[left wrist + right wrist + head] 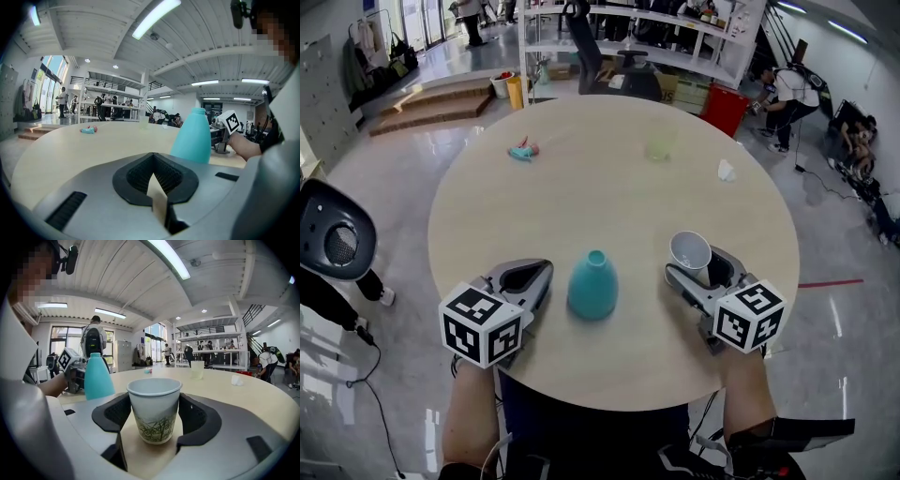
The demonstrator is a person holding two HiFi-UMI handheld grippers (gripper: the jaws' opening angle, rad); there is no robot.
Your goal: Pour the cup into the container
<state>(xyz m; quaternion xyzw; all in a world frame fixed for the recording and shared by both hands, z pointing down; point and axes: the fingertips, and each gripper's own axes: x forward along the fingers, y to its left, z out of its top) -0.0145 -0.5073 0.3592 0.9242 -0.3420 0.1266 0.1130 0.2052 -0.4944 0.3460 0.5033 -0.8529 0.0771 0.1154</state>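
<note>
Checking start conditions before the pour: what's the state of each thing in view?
cup: upright on the table, between the right tool's jaws; contents unclear.
bottle: upright, uncapped, untouched.
left tool: jaws together, empty.
right tool: jaws against the cup's sides.
clear cup: upright, far side of the table.
</note>
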